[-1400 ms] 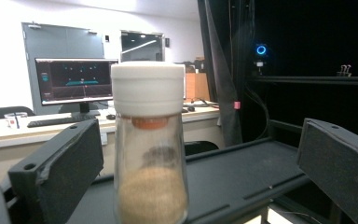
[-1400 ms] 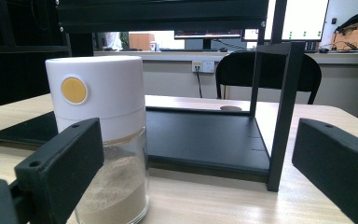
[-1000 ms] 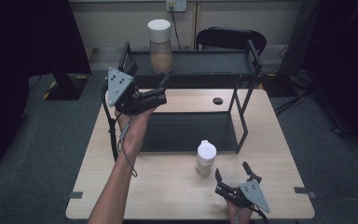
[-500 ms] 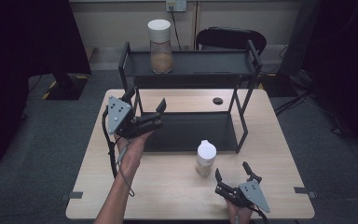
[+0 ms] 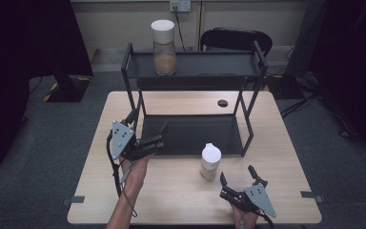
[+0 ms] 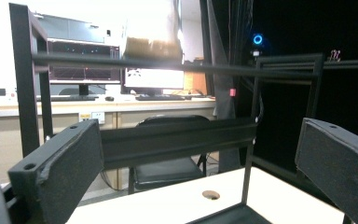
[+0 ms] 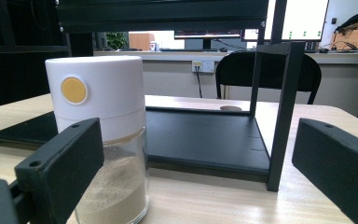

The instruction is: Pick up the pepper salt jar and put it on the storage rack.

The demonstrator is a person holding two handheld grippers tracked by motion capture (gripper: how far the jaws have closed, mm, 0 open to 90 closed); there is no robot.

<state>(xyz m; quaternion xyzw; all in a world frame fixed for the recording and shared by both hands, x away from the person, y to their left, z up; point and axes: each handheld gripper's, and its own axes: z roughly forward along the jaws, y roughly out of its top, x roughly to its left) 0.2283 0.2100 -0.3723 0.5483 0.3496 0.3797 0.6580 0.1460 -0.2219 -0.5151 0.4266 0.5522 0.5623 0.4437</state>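
Movement first: the left gripper (image 5: 158, 137) has come down and back from the top shelf (image 5: 205, 64) over the last second, and now hangs at the front left corner of the black rack (image 5: 245, 138), jaws spread and holding nothing. The tall jar (image 5: 164, 47) it was near earlier sits on that top shelf at the left end, so my read is that one's placed and done, and the small jar (image 5: 210, 162) is next. That one stands upright on the table (image 5: 181, 200) just in front of the rack's lower shelf (image 5: 195, 133), white lid on, sandy stuff inside. The right gripper (image 5: 238, 177) hasn't budged, sitting low near the table's front edge with jaws wide apart, empty. In the right gripper view the small jar (image 7: 100, 140) is off toward its left jaw, so it isn't lined up between them yet. Room-wise: the rack's front right post (image 7: 282, 116) stands close to the jar's right, which I'd guess is the thing to watch when swinging in. Open tabletop on both sides of the jar, and the lower shelf is bare.
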